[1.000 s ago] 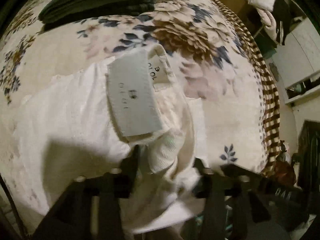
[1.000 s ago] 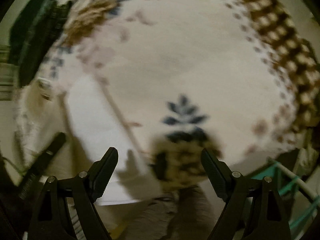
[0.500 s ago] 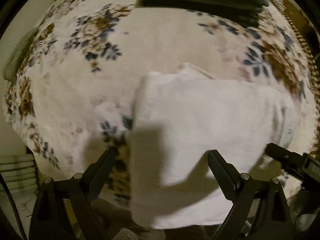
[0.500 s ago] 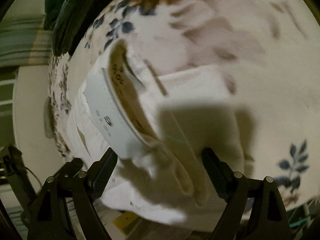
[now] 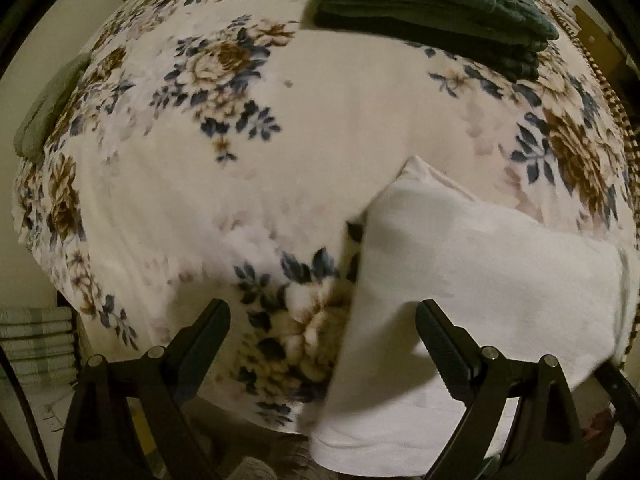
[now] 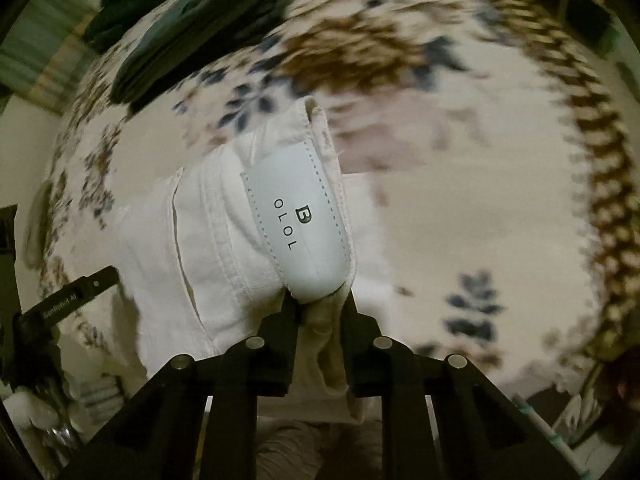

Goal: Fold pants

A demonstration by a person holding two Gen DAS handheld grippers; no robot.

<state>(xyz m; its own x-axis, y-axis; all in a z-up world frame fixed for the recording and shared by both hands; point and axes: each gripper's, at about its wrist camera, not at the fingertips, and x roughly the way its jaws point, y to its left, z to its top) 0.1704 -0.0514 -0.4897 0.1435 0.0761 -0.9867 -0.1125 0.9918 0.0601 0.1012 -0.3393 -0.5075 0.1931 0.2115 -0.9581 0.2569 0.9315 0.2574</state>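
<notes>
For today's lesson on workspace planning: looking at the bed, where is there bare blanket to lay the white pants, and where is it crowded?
Free: the wide middle of the floral blanket, bordered by the dark green folded stack behind and the white pants at near right. Crowded: the near-right corner, where the right gripper clamps the waistband. The left gripper hangs open.

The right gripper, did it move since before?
Yes. The right gripper moved from the blue leaf sprig toward the pants and shut on them.

Dim, warm yellowish light fills both views. Fisheye curvature bends the edges into dark vignetted corners. The right wrist view shows heavy motion blur across the floral blanket (image 6: pixel 460 140), while the label (image 6: pixel 298 228) at centre stays sharp.
</notes>
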